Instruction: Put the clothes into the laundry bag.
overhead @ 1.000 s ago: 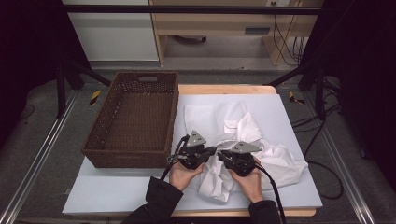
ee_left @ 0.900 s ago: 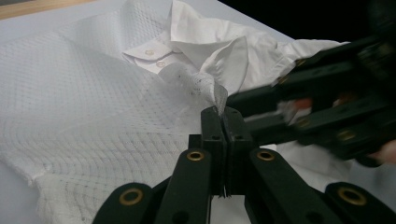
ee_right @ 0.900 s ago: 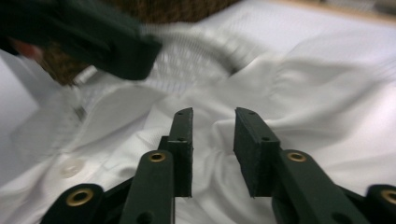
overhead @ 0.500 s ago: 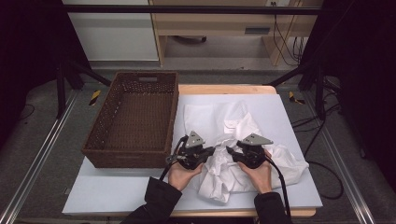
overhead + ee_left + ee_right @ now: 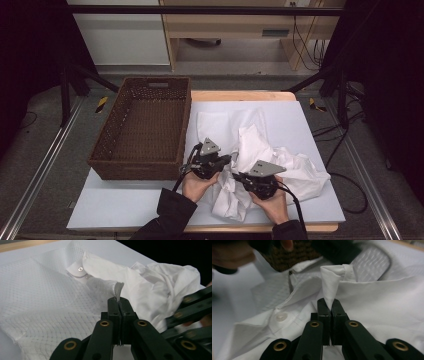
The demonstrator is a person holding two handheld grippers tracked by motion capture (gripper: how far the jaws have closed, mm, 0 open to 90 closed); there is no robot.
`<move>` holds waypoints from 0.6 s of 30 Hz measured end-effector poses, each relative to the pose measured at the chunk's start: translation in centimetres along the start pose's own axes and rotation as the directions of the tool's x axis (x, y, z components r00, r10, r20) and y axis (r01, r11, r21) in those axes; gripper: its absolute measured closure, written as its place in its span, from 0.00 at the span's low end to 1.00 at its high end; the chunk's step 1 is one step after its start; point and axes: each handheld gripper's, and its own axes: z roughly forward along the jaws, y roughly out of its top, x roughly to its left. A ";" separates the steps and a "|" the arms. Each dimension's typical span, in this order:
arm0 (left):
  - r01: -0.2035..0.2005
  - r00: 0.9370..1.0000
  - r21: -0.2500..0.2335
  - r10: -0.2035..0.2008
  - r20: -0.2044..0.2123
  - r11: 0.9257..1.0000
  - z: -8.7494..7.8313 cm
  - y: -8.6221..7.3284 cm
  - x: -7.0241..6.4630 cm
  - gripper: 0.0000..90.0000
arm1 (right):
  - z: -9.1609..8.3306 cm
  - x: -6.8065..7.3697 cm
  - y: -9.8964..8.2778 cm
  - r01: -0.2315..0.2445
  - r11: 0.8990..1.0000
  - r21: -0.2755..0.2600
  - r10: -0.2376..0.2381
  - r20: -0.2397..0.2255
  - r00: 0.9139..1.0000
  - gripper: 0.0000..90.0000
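1. A pale blue-grey tabletop (image 5: 310,120) is seen from above.
2. A dark brown woven rectangular basket (image 5: 142,127) is set at its left.
3. A crumpled white button-up shirt (image 5: 260,150) is spread just right of the basket.
4. The left gripper (image 5: 227,161) is closed, its fingers (image 5: 113,307) pinched on shirt fabric.
5. The right gripper (image 5: 239,177) is likewise clamped on a pointed shirt fold (image 5: 330,280).

On the tabletop (image 5: 300,125) the basket (image 5: 145,127) sits at my left, the crumpled shirt (image 5: 280,160) just right of it. My left tongs (image 5: 231,160) lie between basket and shirt; my right tongs (image 5: 239,176) rest on the shirt, nearer me.
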 end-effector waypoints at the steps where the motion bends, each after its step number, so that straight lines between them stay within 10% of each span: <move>1: -0.001 1.000 -0.006 0.001 0.003 1.000 -0.1 0.1 -0.1 0.99 | 0.8 -0.1 -0.1 -0.006 1.000 0.019 0.006 0.005 1.000 0.99; 5: -0.030 0.999 -0.015 0.030 0.013 0.999 -0.5 0.2 -0.7 0.99 | 3.2 -1.3 -0.1 -0.069 0.996 0.052 0.064 0.091 0.994 0.99; 8: -0.030 0.999 -0.010 0.030 0.015 1.000 -0.6 -0.2 -0.7 0.99 | 4.7 -2.6 -0.1 -0.151 0.987 0.060 0.136 0.205 0.969 0.98; 13: -0.021 1.000 0.008 0.021 0.008 1.000 -0.5 -0.9 -0.1 0.99 | 4.4 -2.8 -0.1 -0.149 0.988 0.045 0.139 0.175 0.975 0.88; 18: -0.019 1.000 0.003 0.019 -0.001 1.000 -0.7 -0.9 0.2 0.99 | -0.2 -2.2 0.4 -0.130 0.991 -0.042 0.133 0.100 0.986 0.72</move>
